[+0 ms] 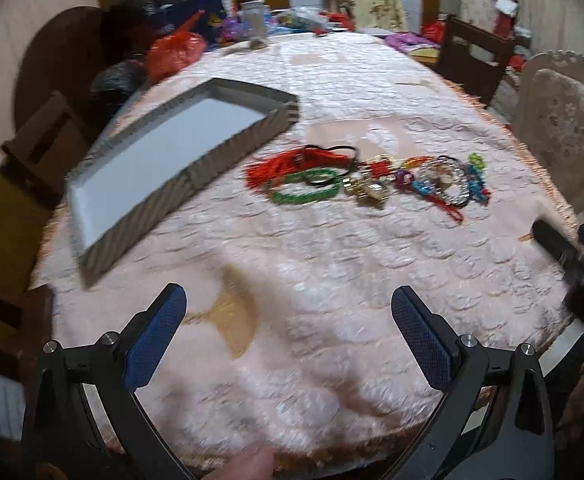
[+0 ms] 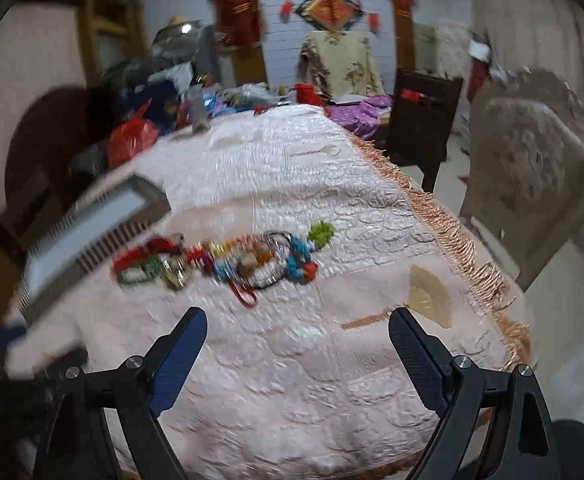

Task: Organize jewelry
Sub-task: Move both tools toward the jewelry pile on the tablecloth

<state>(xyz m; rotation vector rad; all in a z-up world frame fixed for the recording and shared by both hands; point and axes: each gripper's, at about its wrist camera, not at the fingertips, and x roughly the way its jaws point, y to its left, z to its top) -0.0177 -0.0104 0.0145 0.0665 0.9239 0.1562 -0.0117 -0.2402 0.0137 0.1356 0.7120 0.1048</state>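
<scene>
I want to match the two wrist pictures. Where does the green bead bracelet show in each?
Left wrist: green bead bracelet lies centre, at the jewelry pile's left end.
Right wrist: it is left of centre, blurred, again at the left end.
Shared landmark: the grey tray, left of the pile.

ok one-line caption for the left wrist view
Open left gripper above a pink tablecloth, facing a jewelry pile beside an empty tray.

Pink quilted tablecloth (image 1: pixel 332 248) with fringe, red plastic bag (image 1: pixel 173 50), dark wooden chair (image 2: pixel 426 120), red wall decorations (image 2: pixel 237 10)
</scene>
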